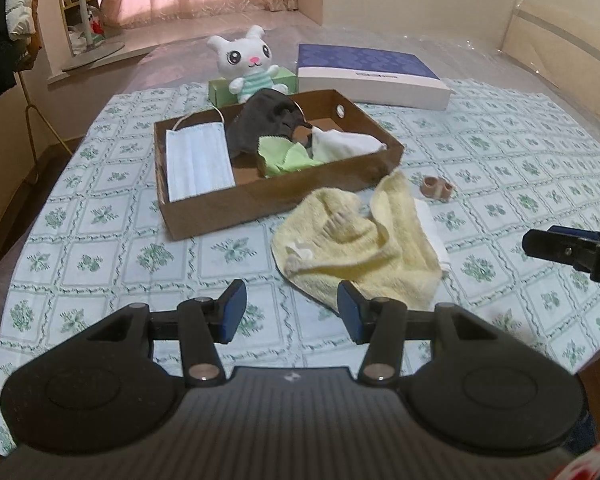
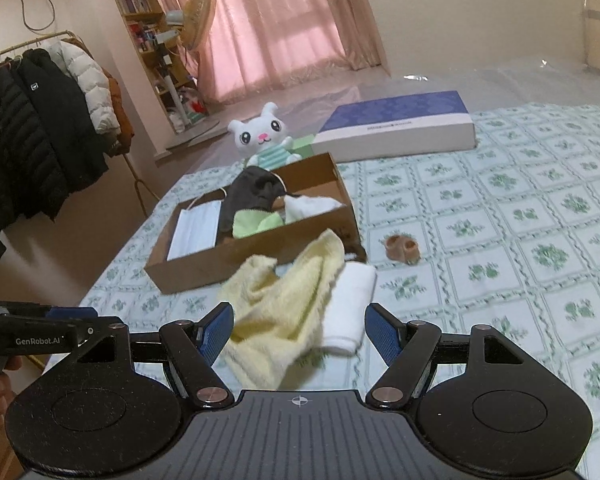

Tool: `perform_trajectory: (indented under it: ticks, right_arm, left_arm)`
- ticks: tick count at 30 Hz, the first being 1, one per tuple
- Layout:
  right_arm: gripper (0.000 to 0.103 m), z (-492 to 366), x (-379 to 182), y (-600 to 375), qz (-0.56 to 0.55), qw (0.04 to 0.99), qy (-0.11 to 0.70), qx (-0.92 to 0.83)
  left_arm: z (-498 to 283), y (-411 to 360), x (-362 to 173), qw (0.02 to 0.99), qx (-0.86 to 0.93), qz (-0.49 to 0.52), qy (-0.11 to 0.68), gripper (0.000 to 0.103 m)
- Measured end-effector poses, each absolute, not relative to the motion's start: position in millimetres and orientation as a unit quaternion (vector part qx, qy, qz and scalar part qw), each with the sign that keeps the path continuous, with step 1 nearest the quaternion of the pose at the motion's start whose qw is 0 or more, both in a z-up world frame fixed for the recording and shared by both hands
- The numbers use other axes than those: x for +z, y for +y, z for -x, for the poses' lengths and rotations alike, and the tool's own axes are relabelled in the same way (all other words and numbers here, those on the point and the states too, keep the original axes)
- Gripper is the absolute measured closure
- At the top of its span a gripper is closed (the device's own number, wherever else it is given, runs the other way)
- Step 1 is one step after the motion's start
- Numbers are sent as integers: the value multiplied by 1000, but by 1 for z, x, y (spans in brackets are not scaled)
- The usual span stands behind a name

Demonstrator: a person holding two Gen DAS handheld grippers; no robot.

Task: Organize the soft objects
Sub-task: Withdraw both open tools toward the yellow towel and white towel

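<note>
Green-floral tablecloth under clear plastic, pink curtains behind, left gripper and right gripper both released, empty

The yellow towel is fluffy terry cloth, matt and rough. The tray is plain brown cardboard, dull and smooth. The face mask is thin pleated fabric. The bedspread is smooth printed cloth. The plush rabbit is soft fleece. The book box looks like smooth card.
</note>
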State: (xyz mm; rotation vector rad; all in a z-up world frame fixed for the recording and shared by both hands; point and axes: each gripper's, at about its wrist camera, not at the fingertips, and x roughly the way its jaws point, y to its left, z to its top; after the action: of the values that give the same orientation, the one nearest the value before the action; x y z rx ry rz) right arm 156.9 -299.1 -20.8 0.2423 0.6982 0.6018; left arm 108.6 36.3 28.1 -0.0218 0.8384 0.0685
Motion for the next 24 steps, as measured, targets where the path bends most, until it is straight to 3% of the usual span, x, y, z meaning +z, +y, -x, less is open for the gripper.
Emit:
perform_trajectory:
  ticks: [24]
  right_arm:
    - [31,-124,-52,-311,-94,881,382,262]
  left_arm:
    - [-84,14,-7,898,-2,12,439,56]
